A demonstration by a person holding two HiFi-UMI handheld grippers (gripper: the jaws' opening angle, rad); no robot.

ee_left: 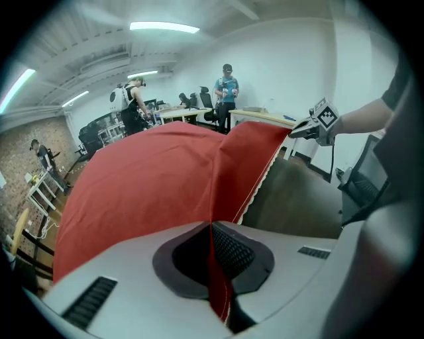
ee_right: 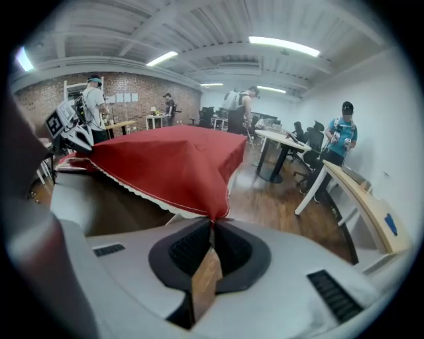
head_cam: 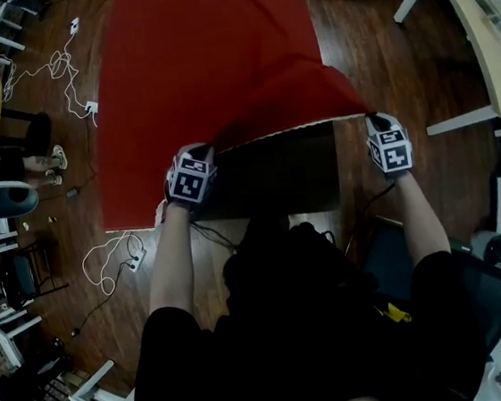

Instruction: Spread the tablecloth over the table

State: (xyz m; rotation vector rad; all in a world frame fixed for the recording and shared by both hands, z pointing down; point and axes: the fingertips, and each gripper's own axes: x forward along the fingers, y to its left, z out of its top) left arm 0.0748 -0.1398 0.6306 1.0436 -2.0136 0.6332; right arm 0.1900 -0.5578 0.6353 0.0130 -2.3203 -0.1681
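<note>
Red tablecloth (head_cam: 208,65) covers most of the desk (head_cam: 275,179), its raised near hem pinched tight by the left tongs (head_cam: 211,152) and right tongs (head_cam: 373,120); the desk's near strip is not yet covered.

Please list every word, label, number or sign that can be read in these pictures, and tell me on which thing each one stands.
No text can be read in any view.
Left marker cube and right marker cube: black-and-white square patterns only, no letters.
Papers on the brick wall: too small to read.
Blue patch on the pale desk: blurred, no readable print.
Red tablecloth: plain, no print.
</note>
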